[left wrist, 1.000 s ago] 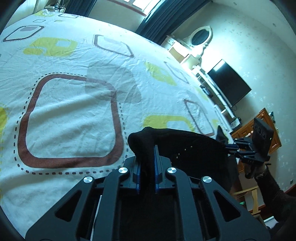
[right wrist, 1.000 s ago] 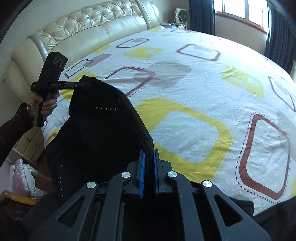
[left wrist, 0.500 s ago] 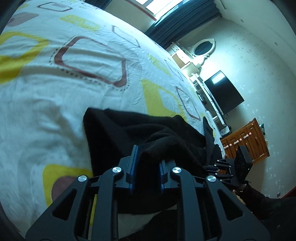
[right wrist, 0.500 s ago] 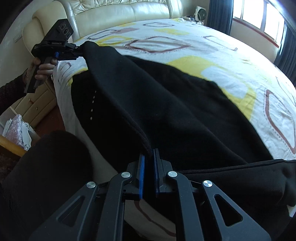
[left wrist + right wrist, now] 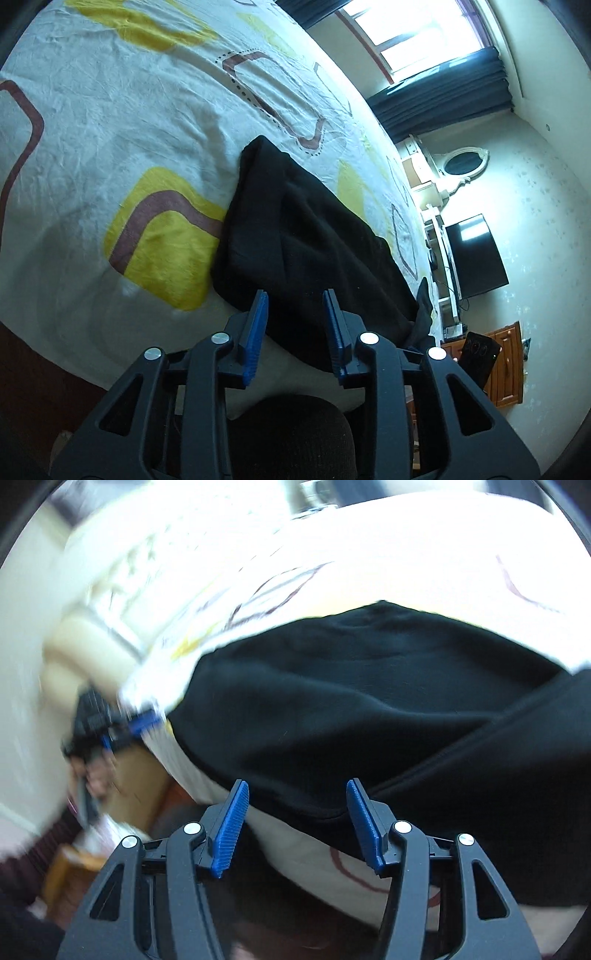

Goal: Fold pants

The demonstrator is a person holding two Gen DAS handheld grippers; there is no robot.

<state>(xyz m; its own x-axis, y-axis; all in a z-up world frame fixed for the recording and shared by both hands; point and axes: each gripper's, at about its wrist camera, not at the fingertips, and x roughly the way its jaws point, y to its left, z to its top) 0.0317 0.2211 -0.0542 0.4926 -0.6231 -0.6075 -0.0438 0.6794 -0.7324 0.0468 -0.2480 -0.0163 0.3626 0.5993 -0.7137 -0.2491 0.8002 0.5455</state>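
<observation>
- Bed (image 5: 92, 110): big, white sheet w/ yellow & brown shapes, fills most of the left view.
- Pants (image 5: 303, 236): black, flat on the bed near its edge, mid frame in both views. Also (image 5: 369, 701) in the right view, w/ one layer lying across another at the right.
- Left gripper (image 5: 295, 325): bottom middle, tilted down at the pants. Jaws have just been opening. Near edge of the cloth lies in the gap, but pads don't squeeze it.
- Right gripper (image 5: 297, 819): bottom middle, also tilted down. Jaws have just been opening, wide apart. Pants hem sits btw them, not pinched.
- Right view is blurry at the left side; the other gripper shows there, fuzzy.
- Step now, I think: let go after laying the pants down. To do it well: pull both back w/o snagging cloth, then check edges line up & smooth bumps before the next fold.
</observation>
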